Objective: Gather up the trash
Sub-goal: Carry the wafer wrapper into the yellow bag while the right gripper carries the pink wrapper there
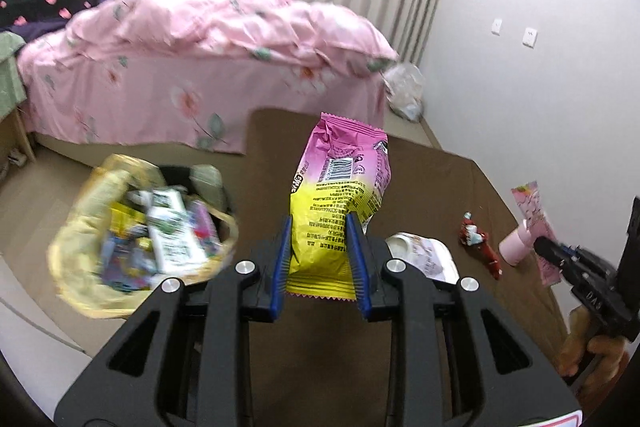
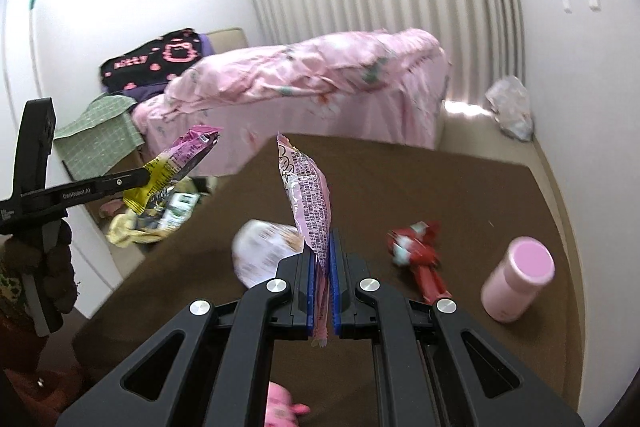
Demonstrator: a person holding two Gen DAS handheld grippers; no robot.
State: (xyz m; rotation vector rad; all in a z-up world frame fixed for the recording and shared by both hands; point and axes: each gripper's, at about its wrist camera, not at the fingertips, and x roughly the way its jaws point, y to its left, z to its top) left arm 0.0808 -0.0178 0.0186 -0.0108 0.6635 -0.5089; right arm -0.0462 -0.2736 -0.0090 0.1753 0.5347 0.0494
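Pink-and-yellow snack bag (image 1: 340, 195) stands clamped between the left gripper's (image 1: 320, 259) jaws above the brown desk (image 1: 440, 187) beside the lined trash bin (image 1: 144, 227) (already crowded with wrappers), while the right gripper (image 2: 323, 275) pinches a pale pink wrapper (image 2: 310, 199).

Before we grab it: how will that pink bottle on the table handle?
The pink bottle looks rigid and smooth, so possibly slippery between pads. It's a cylinder standing upright, so a side nudge may tip it and let it roll across the table.
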